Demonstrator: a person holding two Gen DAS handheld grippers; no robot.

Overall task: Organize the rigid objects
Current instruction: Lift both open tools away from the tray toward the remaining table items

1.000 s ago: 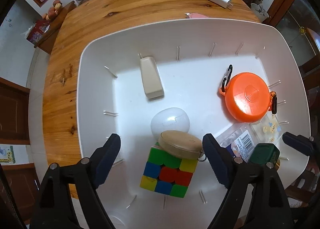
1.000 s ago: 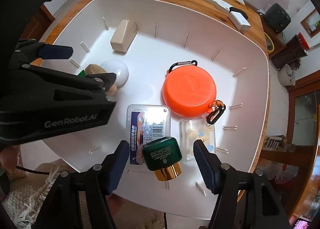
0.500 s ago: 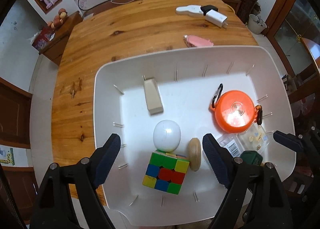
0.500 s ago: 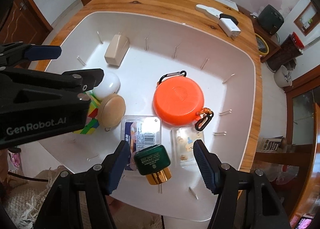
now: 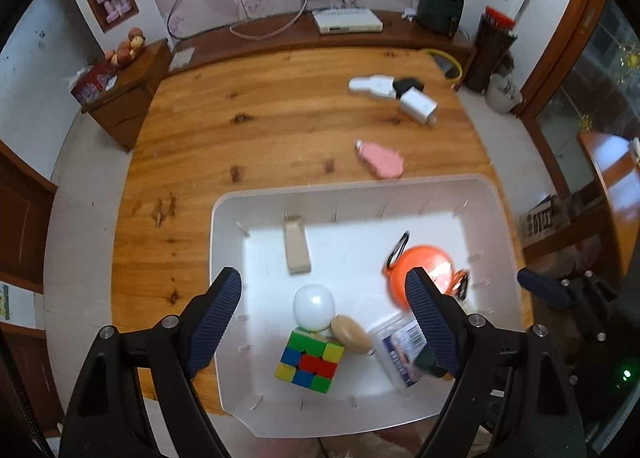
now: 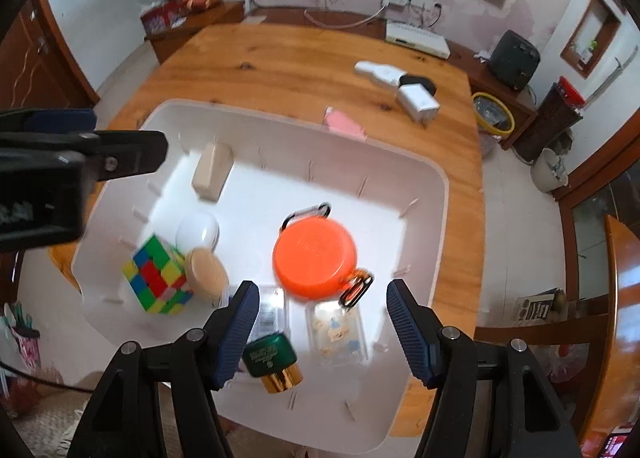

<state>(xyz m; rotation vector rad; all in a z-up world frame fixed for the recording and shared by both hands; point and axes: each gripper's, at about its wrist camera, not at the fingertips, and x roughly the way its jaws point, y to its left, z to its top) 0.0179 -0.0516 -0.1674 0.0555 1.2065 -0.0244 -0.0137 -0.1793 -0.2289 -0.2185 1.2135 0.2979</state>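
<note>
A: Left wrist view?
B: Left tongs [image 5: 324,316] were apart, nothing between them, above the white tray [image 5: 224,258] on the table [image 5: 260,129]. Rubik's cube [image 5: 310,361], white egg-shaped thing [image 5: 313,306] and wooden disc [image 5: 351,334] sat touching in the tray.
A: Right wrist view?
B: Right tongs [image 6: 322,324] apart too, empty. Orange round case [image 6: 314,258] mid-tray, green bottle [image 6: 272,358] near the front rim. Pink item [image 6: 345,122] lay outside on the table.

Left claw [image 5: 323,320] points steeply down, jaws apart and empty; right claw [image 6: 320,322] likewise, jaws parted, gripping nothing.
</note>
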